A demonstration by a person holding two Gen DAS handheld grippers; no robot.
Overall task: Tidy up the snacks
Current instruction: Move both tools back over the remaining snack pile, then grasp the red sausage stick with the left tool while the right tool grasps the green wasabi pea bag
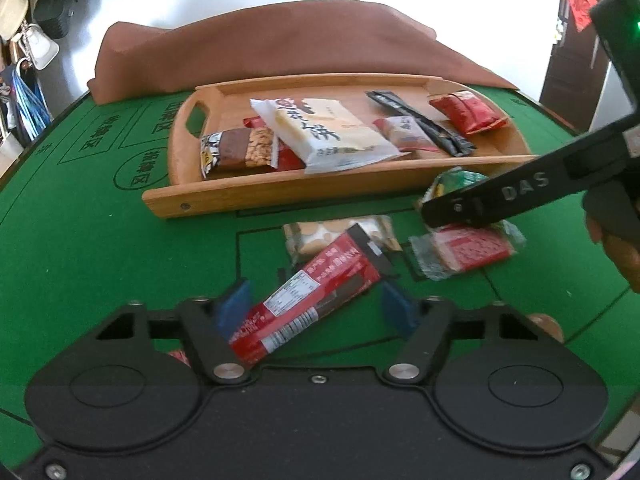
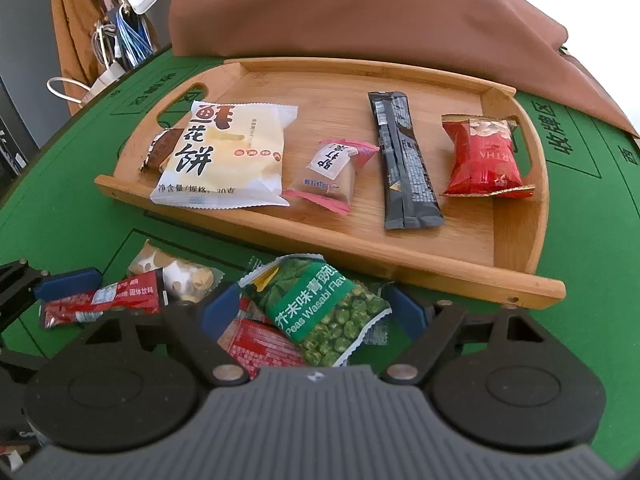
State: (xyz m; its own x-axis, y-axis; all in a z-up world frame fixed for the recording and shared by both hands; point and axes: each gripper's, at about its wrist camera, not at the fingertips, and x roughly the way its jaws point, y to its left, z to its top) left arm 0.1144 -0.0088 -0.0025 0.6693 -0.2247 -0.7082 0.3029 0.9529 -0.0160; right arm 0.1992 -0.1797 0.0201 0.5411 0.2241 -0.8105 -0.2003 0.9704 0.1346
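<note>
On the far wooden tray (image 2: 516, 256) six snacks already lie; four wait on the near counter (image 1: 80, 240), each hand-held gripper gaping around one: left hand-held gripper (image 1: 314, 306) around the red stick pack (image 1: 316, 300), right hand-held gripper (image 2: 316, 312) around the wasabi peas (image 2: 320, 312).

Green felt table (image 2: 592, 248) carrying a snack tray and loose packets

A table covered in green felt with dark printed outlines and Chinese characters bears a bamboo tray (image 2: 400, 256) with cut-out handles; behind the tray a brown cloth (image 2: 380, 20) lies bunched on the felt. In front of the tray, directly on the felt, lie a long red stick sachet (image 1: 316, 300), a clear packet of round biscuits (image 1: 320, 232) partly under it, a red cracker packet in clear wrap (image 1: 468, 252) to the right, and a green wasabi-pea packet (image 2: 320, 312) resting on that red packet.
</note>
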